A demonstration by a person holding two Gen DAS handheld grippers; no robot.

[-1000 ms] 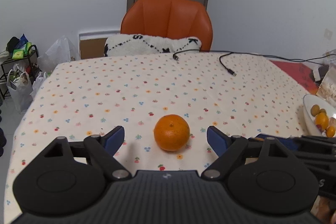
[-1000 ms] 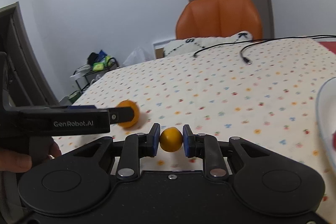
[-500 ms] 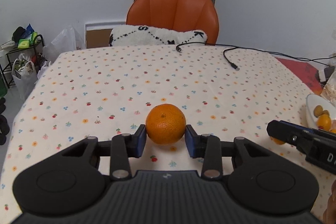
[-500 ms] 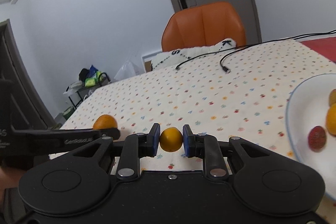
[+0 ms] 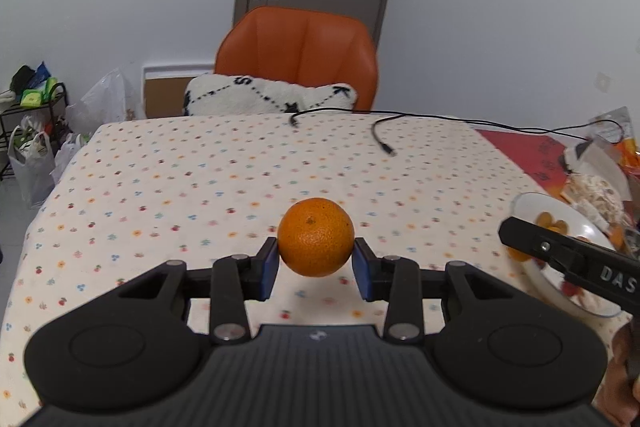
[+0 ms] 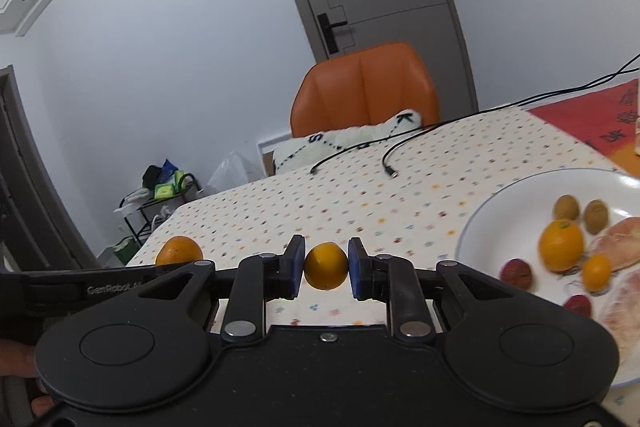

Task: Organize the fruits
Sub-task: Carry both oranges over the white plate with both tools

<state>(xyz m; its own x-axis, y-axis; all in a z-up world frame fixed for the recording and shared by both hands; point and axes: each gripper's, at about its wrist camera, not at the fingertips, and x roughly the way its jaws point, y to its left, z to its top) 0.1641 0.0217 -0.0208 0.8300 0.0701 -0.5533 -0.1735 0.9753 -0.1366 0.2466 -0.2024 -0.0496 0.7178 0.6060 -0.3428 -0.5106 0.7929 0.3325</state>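
My left gripper (image 5: 316, 263) is shut on a large orange (image 5: 316, 237) and holds it above the dotted tablecloth (image 5: 200, 187). My right gripper (image 6: 325, 269) is shut on a small yellow-orange fruit (image 6: 325, 265), just left of the white plate (image 6: 492, 203). On that plate lie an orange (image 6: 561, 245), a small orange fruit (image 6: 597, 272), two brown-green fruits (image 6: 566, 207), dark red fruits (image 6: 516, 273) and pale pink pieces (image 6: 618, 247). In the right wrist view the large orange (image 6: 179, 251) shows at the left behind the left gripper's body (image 6: 112, 287).
An orange chair (image 5: 298, 57) with a white cushion (image 5: 268, 99) stands at the table's far edge. Black cables (image 5: 384, 143) lie on the far part of the cloth. Snack packets (image 5: 596, 183) and a red mat (image 5: 524, 151) are at the right. Bags and a rack (image 5: 32, 131) stand on the floor at the left.
My left gripper closed on the large orange and lifted it off the cloth. My right gripper carried the small fruit to the right, up to the plate's edge.
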